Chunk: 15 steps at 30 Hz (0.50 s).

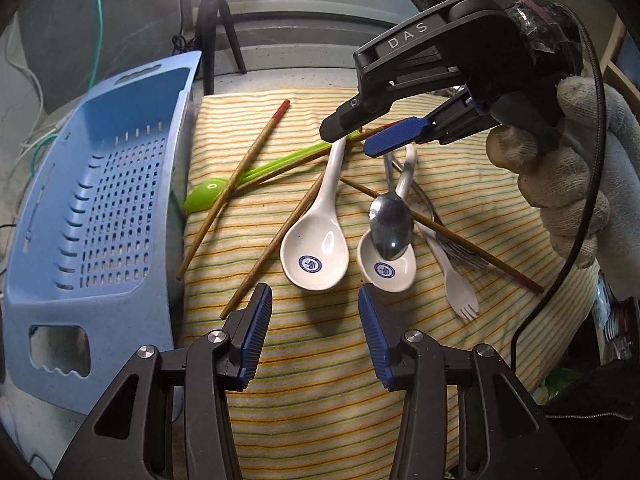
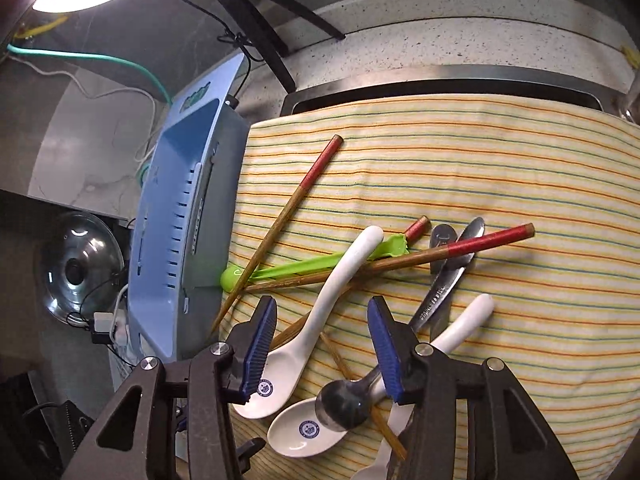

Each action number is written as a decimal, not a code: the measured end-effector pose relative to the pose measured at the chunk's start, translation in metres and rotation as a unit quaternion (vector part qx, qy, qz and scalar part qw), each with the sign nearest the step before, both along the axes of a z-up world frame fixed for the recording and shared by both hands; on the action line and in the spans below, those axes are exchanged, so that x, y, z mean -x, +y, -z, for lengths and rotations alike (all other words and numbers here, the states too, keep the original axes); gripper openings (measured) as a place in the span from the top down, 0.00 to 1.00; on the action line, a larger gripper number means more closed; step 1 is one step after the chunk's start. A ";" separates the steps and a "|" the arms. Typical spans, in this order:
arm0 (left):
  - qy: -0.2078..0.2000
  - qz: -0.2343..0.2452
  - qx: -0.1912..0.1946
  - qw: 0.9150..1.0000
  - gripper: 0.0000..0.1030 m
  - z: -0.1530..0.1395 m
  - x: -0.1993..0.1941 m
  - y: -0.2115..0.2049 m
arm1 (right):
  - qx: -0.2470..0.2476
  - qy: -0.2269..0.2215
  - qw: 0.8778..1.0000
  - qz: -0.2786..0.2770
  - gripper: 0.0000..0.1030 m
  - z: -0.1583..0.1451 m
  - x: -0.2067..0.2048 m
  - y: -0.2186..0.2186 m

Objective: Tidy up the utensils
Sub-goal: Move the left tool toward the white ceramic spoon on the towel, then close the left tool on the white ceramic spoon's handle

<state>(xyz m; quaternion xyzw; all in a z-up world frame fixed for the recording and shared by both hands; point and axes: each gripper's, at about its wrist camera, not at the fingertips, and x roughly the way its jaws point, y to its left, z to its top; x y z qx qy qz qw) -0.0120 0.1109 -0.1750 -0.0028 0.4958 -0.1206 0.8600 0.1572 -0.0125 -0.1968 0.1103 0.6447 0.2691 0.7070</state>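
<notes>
Several utensils lie tangled on the striped cloth [image 1: 320, 360] | nearest white spoon [image 1: 316, 236] under crossed chopsticks [image 2: 400, 264] | my right gripper [image 1: 360, 136] and left gripper [image 1: 316, 332] gape wide, empty | risk: lifting drags neighbours off | blue basket [image 1: 92, 216] left.

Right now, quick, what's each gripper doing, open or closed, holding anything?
Left gripper: open, holding nothing, fingers spread above the striped cloth.
Right gripper: open, holding nothing, fingers on either side of a white spoon handle.

Bare striped cloth [image 2: 500, 160] far side, utensil pile [image 1: 352, 220] crowding centre
</notes>
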 end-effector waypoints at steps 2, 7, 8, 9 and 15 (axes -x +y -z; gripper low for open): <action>0.005 -0.003 0.005 1.000 0.58 0.003 -0.003 0.001 | 0.002 0.005 1.000 -0.004 0.58 0.003 -0.002 0.001; 0.004 -0.011 -0.003 1.000 0.58 0.005 -0.009 -0.001 | 0.000 0.018 1.000 -0.008 0.58 0.011 -0.008 0.004; 0.004 -0.013 -0.004 1.000 0.58 0.005 -0.010 -0.001 | -0.004 0.022 1.000 -0.008 0.58 0.011 -0.009 0.004; 0.003 -0.014 -0.004 1.000 0.58 0.005 -0.011 -0.001 | -0.007 0.025 1.000 -0.010 0.58 0.012 -0.009 0.005; 0.009 -0.019 -0.004 1.000 0.66 0.012 -0.018 -0.001 | 0.002 0.029 0.999 -0.031 0.61 0.016 -0.010 0.018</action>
